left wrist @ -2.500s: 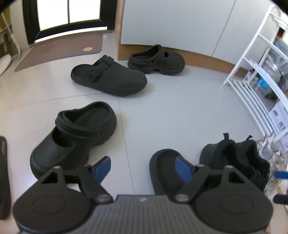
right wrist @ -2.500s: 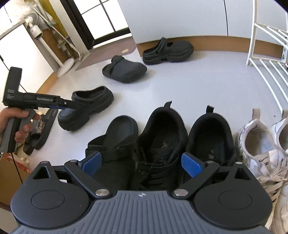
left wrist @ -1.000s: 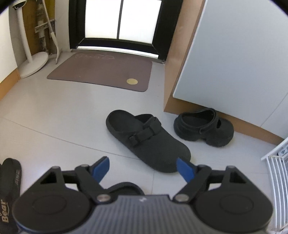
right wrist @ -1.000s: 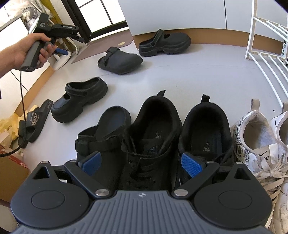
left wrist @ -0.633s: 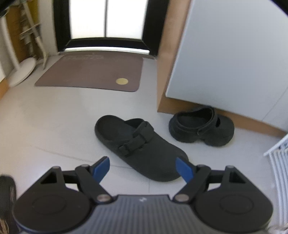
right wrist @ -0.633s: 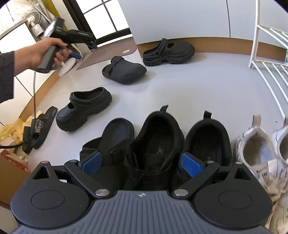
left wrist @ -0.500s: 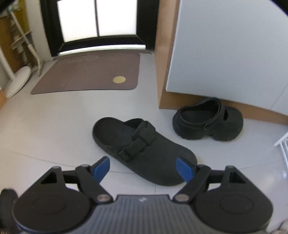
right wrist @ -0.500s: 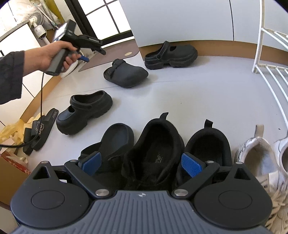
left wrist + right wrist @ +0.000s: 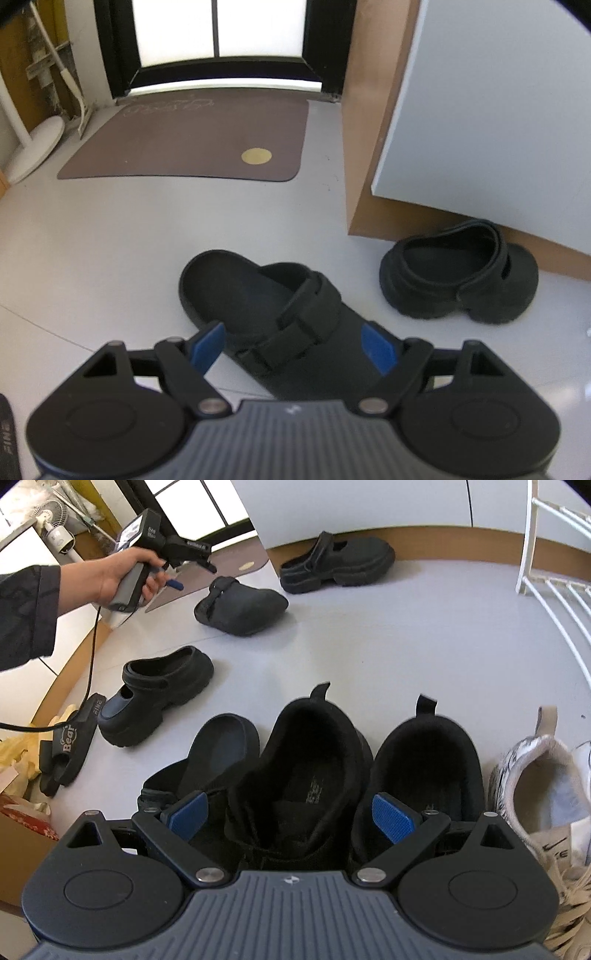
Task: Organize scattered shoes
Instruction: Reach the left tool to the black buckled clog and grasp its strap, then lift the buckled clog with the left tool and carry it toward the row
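Left wrist view
- Left gripper [image 9: 293, 345]: jaws spread wide, nothing between the blue pads; held above the floor [image 9: 110, 236].
- Buckle clog [image 9: 280, 325]: black, strap with buckle across the middle, lying on the floor directly under the jaws, heel end toward the doormat [image 9: 192, 140].
- Chunky clog [image 9: 458, 273]: black, thick sole, heel strap; just right of the buckle clog, apart from it, close against the brown base of the white cabinet [image 9: 480, 110].
- Doormat: brown with a gold disc, in front of the glass door.

Right wrist view
- Right gripper [image 9: 293, 818]: jaws open, empty, poised over the row of shoes.
- Black sneakers [image 9: 317, 760]: pair side by side, heels toward the room, under the jaws.
- Second buckle clog [image 9: 218, 760]: touching the left sneaker's left side.
- White sneakers [image 9: 543, 782]: right of the black pair, laces loose.
- Second chunky clog [image 9: 159, 698]: alone on the floor, left of the row.
- Slide sandal [image 9: 70, 746]: black, "Bear" print, at the left edge.
- Left hand [image 9: 125, 576]: dark sleeve, gripping the left gripper's handle above the far buckle clog.
- White rack [image 9: 554, 576]: at the right.
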Available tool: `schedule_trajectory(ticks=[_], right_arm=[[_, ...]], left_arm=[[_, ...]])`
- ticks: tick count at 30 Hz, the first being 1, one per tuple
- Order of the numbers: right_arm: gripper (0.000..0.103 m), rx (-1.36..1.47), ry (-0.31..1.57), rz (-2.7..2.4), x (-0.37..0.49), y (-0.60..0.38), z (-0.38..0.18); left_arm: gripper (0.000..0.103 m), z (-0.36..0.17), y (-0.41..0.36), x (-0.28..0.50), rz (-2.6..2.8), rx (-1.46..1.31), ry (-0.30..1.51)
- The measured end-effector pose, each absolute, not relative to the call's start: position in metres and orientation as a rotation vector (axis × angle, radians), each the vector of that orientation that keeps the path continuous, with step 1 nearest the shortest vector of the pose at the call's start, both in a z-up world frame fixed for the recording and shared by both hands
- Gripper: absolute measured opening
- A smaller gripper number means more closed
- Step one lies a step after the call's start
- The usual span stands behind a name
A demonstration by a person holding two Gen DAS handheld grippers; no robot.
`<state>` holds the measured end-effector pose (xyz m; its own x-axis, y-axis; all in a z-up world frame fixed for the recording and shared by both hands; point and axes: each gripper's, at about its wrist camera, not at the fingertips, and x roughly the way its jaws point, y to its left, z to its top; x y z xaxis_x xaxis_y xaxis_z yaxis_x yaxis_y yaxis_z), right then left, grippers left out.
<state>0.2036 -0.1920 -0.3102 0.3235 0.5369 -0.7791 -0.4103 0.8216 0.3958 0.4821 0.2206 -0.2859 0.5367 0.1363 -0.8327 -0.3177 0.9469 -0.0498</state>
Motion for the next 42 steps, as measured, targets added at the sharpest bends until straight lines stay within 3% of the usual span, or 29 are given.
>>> schedule_trajectory(ticks=[13,16,19,25,29,38,42], right_arm=[[0.099,0.133,1.098,0.59,0.218,-0.203,-0.325],[0.099,0.134,1.104,0.582,0.222,-0.205,-0.329],[0.099,0.126,1.114,0.575,0.228,-0.205,-0.333],[0.099,0.13,1.123,0.575,0.231,-0.203,-0.337],[0.099,0.132,1.126,0.583,0.229,-0.199,-0.338],[0.099,0.102,1.118,0.622,0.219,-0.194,-0.334],[0.099,0.102,1.104,0.631,0.218,-0.193,-0.33]], left_arm=[[0.083,-0.313,0.217,0.512,0.237,-0.111,0.999],[0.073,-0.32,0.22,0.518,0.207,-0.1,1.014],[0.056,-0.323,0.225,0.52,0.153,-0.141,1.004],[0.042,-0.318,0.229,0.517,0.128,-0.178,0.995],[0.023,-0.31,0.227,0.509,0.14,-0.175,0.966],[0.008,-0.291,0.222,0.498,0.137,-0.2,0.906],[0.007,-0.278,0.22,0.494,0.131,-0.187,0.908]])
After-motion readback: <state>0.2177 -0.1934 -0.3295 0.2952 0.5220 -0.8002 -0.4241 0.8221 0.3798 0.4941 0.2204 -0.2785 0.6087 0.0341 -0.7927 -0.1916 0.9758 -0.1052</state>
